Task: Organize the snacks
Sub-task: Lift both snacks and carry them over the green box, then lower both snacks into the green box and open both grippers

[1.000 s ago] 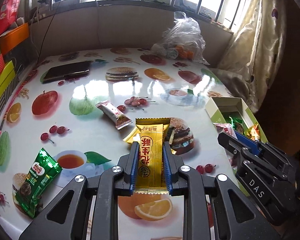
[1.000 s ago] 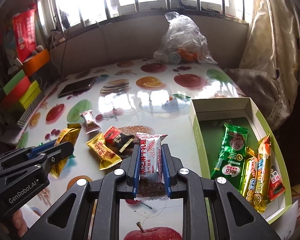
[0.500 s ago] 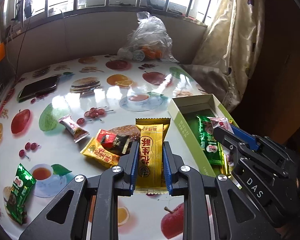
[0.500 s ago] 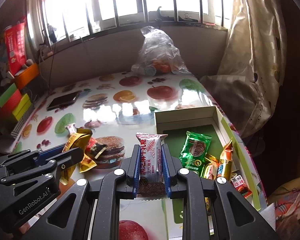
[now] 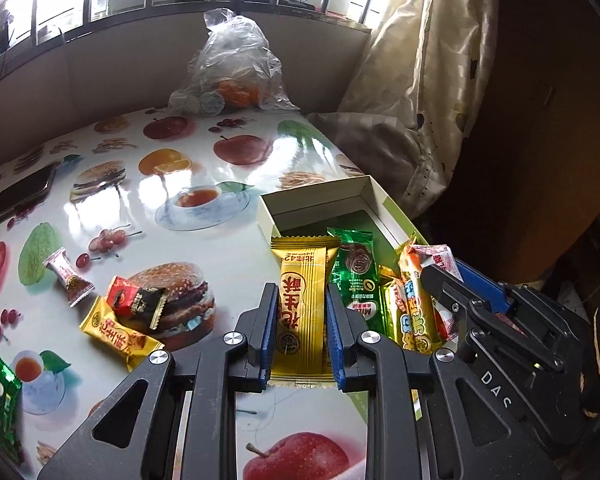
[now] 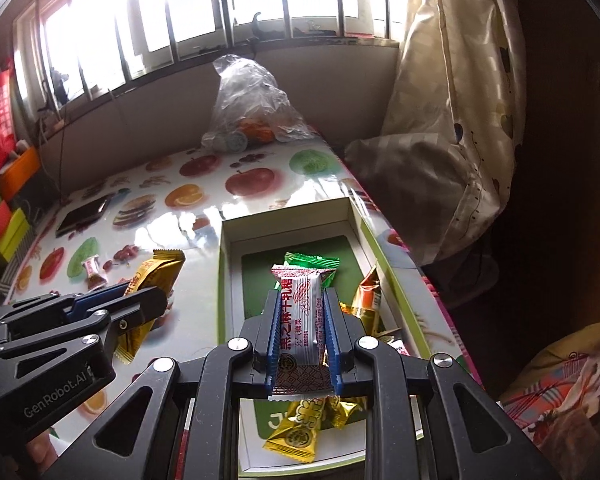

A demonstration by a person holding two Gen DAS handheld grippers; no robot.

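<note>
Your light comes from the barred window [image 6: 204,20] at the back, which blows out to white in the right wrist view. It throws bright glare patches across the glossy tablecloth [image 5: 148,192] and hazes the plastic bag [image 6: 252,108]. You lose the right side of both views to deep shadow beyond the curtain [image 5: 432,80]. Fisheye bending curves the window bars, and the corners vignette to black. Close objects stay sharp.

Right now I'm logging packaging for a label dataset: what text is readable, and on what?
"DAS": right gripper body.
"GenRobot.AI": left gripper body.
"花生酥": yellow snack bar held by the left gripper.
"黑芝麻牛轧糖": white candy bar held by the right gripper.
"Milo": green packet in the box.
Other wrappers: too blurred.
</note>
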